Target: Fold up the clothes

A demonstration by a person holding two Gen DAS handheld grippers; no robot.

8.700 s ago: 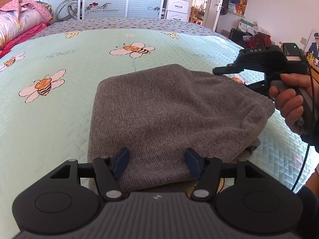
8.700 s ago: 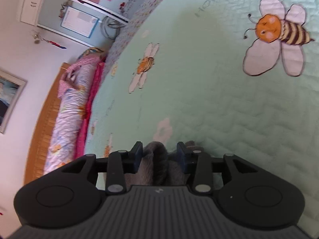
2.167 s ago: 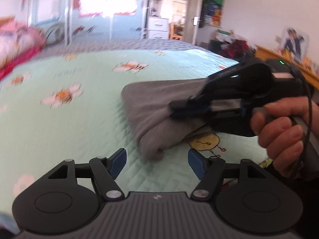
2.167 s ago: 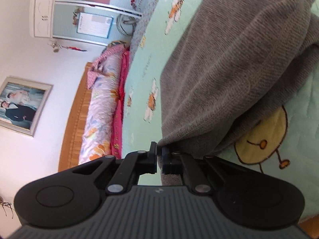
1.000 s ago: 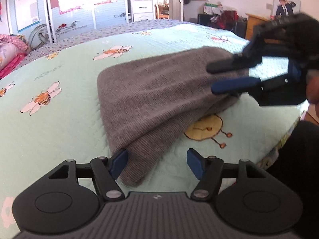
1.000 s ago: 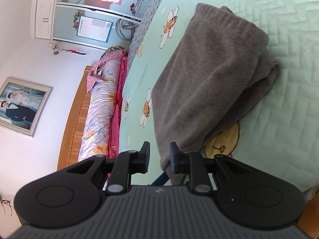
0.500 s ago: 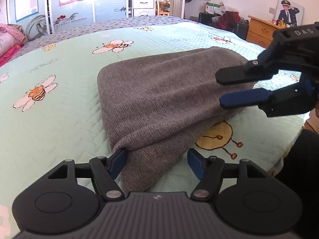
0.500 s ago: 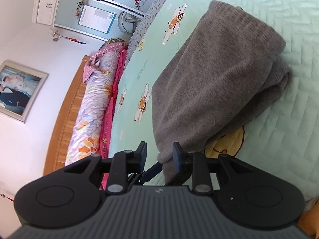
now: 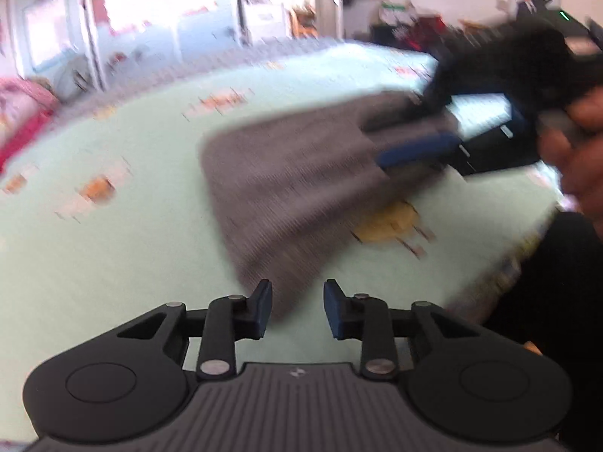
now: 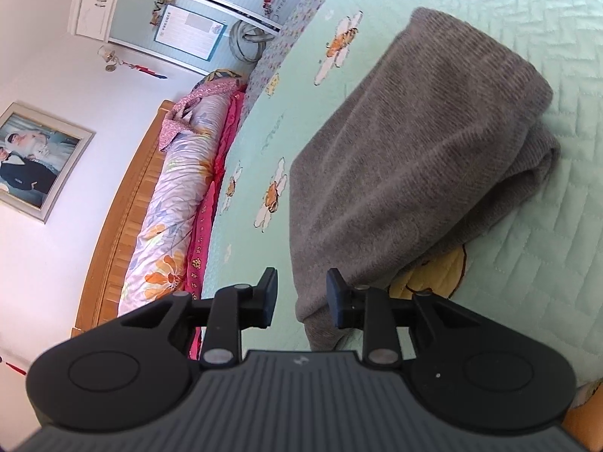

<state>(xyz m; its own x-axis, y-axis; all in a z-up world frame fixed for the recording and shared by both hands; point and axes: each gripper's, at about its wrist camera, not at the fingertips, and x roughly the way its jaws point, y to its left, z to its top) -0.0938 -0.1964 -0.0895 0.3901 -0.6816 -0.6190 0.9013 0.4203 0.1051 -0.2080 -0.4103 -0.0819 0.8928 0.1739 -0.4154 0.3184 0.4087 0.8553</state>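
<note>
**A:** ok left wrist view first, what've we got? It's pretty smeared.

**B:** Yeah, blurry. The left gripper sits at the bottom centre and its jaws are closing, with a gap between the blue pads. The near corner of the grey sweater comes down to that gap, by the left pad, but I can't tell if the pads are actually touching it. The sweater lies folded on the mint-green bedspread, middle of the frame.

**A:** And the black thing upper right?

**B:** That's the right gripper, held by a hand at the right edge. Its fingers reach onto the sweater's far right end. Too blurred to say whether it grips.

**A:** Right wrist view?

**B:** Much sharper. The right gripper is bottom centre, jaws partly apart. The sweater runs from the upper right down to the lower centre, its edge lying between the pads, close to the right one. Not pinched as far as I can see. A pillow lies along the wooden headboard on the left.
</note>
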